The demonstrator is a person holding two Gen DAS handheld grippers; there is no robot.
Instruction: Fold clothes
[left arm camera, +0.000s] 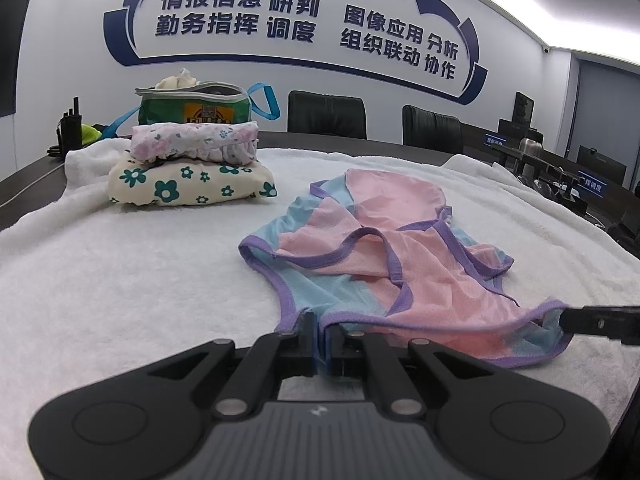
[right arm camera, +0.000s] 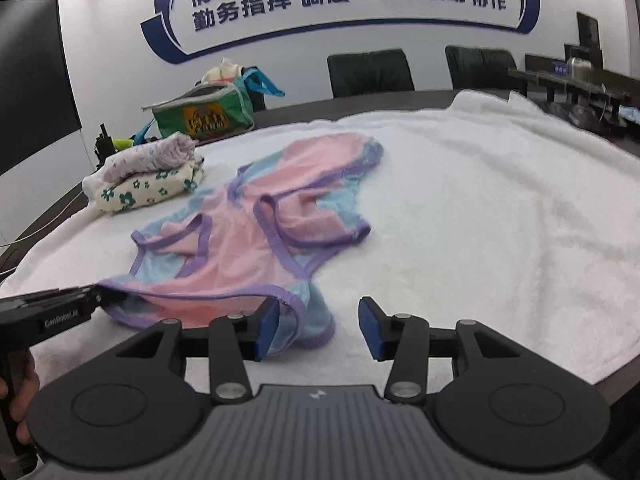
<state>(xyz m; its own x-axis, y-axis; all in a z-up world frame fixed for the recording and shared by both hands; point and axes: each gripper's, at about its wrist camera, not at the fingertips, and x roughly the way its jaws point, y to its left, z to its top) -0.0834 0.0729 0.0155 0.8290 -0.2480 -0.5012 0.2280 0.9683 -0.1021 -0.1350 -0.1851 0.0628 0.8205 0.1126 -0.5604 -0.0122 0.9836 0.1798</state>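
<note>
Left gripper (left arm camera: 322,334) clamps the pink garment (left arm camera: 400,256); right gripper (right arm camera: 318,328) gapes, seemingly empty.

Left gripper (left arm camera: 322,334) clamped shut, angled downward; right gripper (right arm camera: 318,330) parted, likewise angled downward.

Both wrist views low, close over white towel (left arm camera: 120,272), facing sign wall; both share pink garment (right arm camera: 240,248).

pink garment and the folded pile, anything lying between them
Nothing: only bare white towel lies between the pink garment and the folded pile, in both wrist views.
</note>
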